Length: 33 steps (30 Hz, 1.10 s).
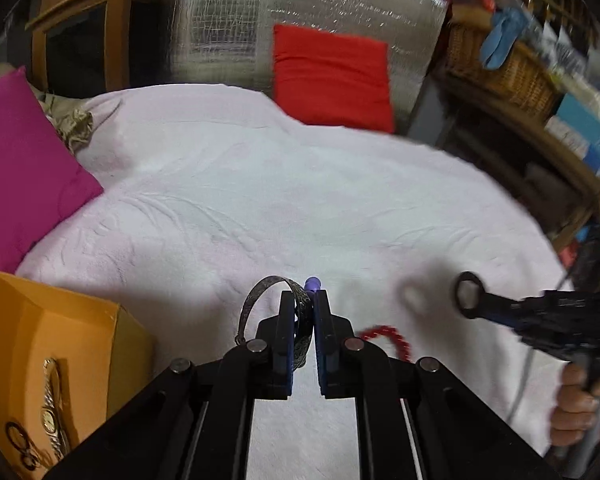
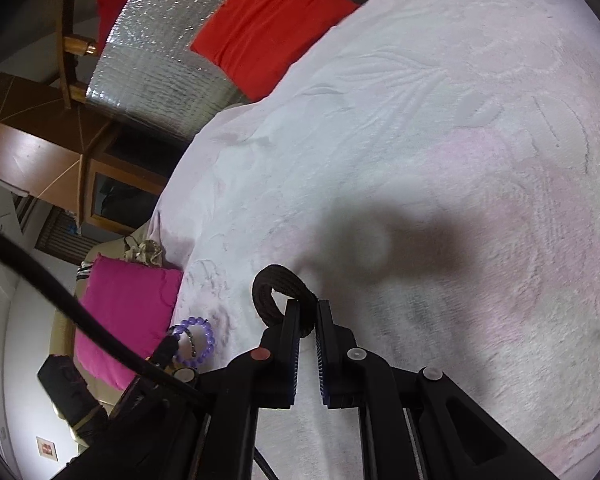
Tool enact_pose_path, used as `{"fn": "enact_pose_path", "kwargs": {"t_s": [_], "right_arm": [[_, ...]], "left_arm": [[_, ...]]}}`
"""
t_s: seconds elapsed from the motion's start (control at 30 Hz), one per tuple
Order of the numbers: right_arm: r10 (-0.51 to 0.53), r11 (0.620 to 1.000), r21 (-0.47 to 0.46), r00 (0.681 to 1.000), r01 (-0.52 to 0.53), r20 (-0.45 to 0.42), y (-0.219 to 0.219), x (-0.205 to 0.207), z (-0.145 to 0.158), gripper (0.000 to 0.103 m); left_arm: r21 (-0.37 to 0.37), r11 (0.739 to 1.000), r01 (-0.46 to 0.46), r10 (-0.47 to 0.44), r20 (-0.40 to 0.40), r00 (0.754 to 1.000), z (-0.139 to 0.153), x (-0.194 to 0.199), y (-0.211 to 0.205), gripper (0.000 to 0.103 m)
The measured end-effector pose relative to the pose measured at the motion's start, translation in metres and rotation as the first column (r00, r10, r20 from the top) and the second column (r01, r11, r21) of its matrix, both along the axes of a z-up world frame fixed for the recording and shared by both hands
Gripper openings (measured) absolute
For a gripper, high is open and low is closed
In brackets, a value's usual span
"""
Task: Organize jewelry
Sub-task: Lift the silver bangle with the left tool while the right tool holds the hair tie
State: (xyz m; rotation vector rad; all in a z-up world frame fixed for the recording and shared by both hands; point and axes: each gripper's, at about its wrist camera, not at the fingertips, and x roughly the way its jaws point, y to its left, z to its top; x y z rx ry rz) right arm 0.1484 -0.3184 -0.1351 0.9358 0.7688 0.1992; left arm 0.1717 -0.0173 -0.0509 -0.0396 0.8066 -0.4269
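red cushion (image 1: 332, 76), pink cushion (image 1: 24, 160), wicker basket (image 1: 512, 72)

the left hand-held gripper (image 1: 303, 300) tilts down over the bed (image 1: 260, 184), its jaws closed on an engraved metal bangle (image 1: 260, 300) and a purple bead bracelet (image 2: 198, 340), both lifted off the bed. the right hand-held gripper (image 2: 309, 312) also points downward above the bed, jaws pinched on a dark braided ring (image 2: 276, 292). a hand (image 1: 580, 408) grips the right gripper's handle, at the bed's near right side.
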Motion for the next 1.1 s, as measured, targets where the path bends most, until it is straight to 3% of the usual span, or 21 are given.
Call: {"fn": "enact_pose_path", "kwargs": {"t_s": [0.1, 0.2, 0.33, 0.43, 0.5, 0.57, 0.8, 1.0, 1.03, 1.1], "right_arm": [[0.012, 1.0, -0.01, 1.0, -0.012, 0.012, 0.008, -0.001, 0.004, 0.009], [0.017, 1.0, -0.016, 1.0, -0.016, 0.016, 0.013, -0.002, 0.005, 0.009], [0.011, 1.0, -0.017, 1.0, -0.011, 0.012, 0.013, -0.002, 0.005, 0.009], [0.008, 1.0, -0.008, 1.0, -0.008, 0.01, 0.014, -0.001, 0.004, 0.009], [0.015, 1.0, -0.013, 1.0, -0.015, 0.013, 0.017, 0.001, 0.005, 0.009], [0.025, 1.0, -0.017, 1.0, -0.025, 0.018, 0.021, 0.002, 0.006, 0.009], [0.03, 0.999, -0.026, 0.999, -0.03, 0.012, 0.024, 0.003, 0.005, 0.009], [0.024, 0.999, -0.024, 1.0, -0.023, 0.012, 0.021, 0.002, 0.005, 0.009], [0.023, 0.999, -0.026, 1.0, -0.023, 0.013, 0.021, 0.001, 0.005, 0.009], [0.024, 0.999, -0.023, 1.0, -0.023, 0.013, 0.02, 0.001, 0.005, 0.009]], "left_arm": [[-0.08, 0.996, 0.047, -0.049, -0.021, 0.999, 0.002, -0.004, 0.007, 0.009], [-0.084, 0.995, 0.062, -0.067, -0.063, 0.996, -0.007, -0.006, 0.01, 0.009], [0.04, 0.999, 0.01, -0.003, -0.157, 0.988, -0.037, 0.006, 0.01, 0.01], [0.029, 0.999, -0.02, 0.025, -0.185, 0.983, -0.041, 0.012, 0.022, 0.018], [0.024, 0.999, -0.04, 0.044, -0.161, 0.986, -0.035, 0.011, 0.029, 0.031], [0.033, 0.998, -0.053, 0.057, -0.142, 0.988, -0.031, 0.008, 0.034, 0.033], [0.129, 0.99, -0.061, 0.073, -0.09, 0.993, -0.021, 0.002, 0.028, 0.033], [0.164, 0.984, -0.064, 0.088, -0.146, 0.985, -0.038, 0.01, 0.029, 0.033], [0.159, 0.985, -0.066, 0.09, -0.146, 0.985, -0.039, 0.01, 0.03, 0.031], [0.156, 0.985, -0.074, 0.096, -0.141, 0.985, -0.039, 0.01, 0.031, 0.016]]}}
